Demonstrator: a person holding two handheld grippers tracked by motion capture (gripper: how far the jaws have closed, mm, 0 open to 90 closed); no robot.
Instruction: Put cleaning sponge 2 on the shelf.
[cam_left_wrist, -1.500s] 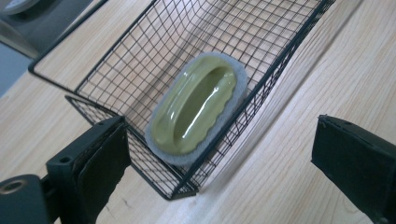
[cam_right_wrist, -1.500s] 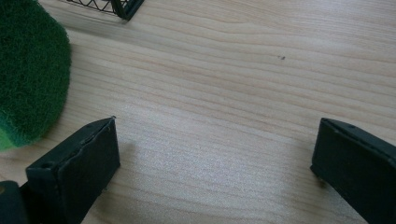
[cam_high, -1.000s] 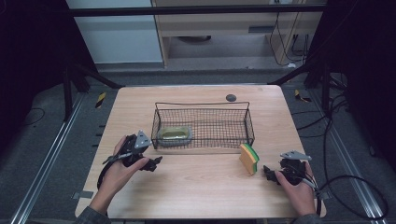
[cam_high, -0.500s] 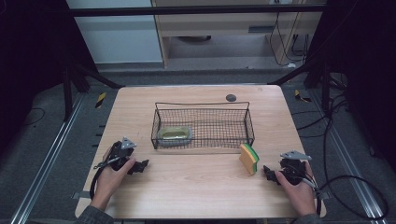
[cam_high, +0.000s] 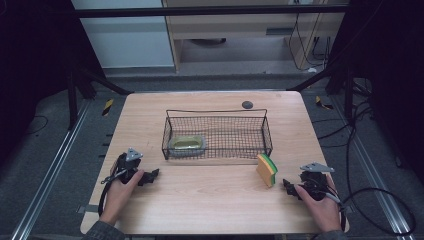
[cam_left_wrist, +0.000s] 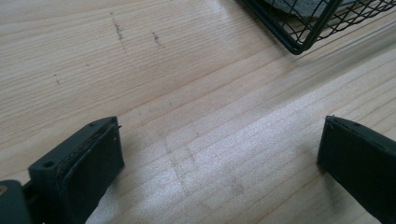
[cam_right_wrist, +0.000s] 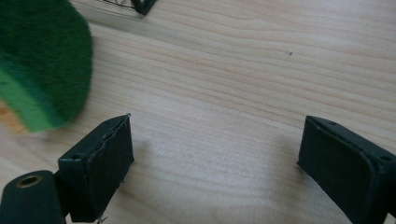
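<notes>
Left claw (cam_high: 150, 176) is resting low on the wooden bench (cam_high: 210, 200), jaws spread wide and pinching nothing. Wire basket (cam_high: 265, 131) is sitting mid-bench, holding a flat olive-green pad (cam_high: 187, 144) in its left end. Sponge (cam_high: 267, 169), green over yellow and orange, is standing on edge just right of the basket. Right claw (cam_high: 289, 186) is lying beside it, jaws likewise spread and empty.

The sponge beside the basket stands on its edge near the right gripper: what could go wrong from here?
1. The sponge stands upright on its narrow edge; a nudge from the open right gripper could topple it.
2. The wire basket looks light, so carrying the sponge over its front wall too low might catch the rim and shift it.
3. A green object already lies in the basket's left end; a careless drop could land there.
</notes>
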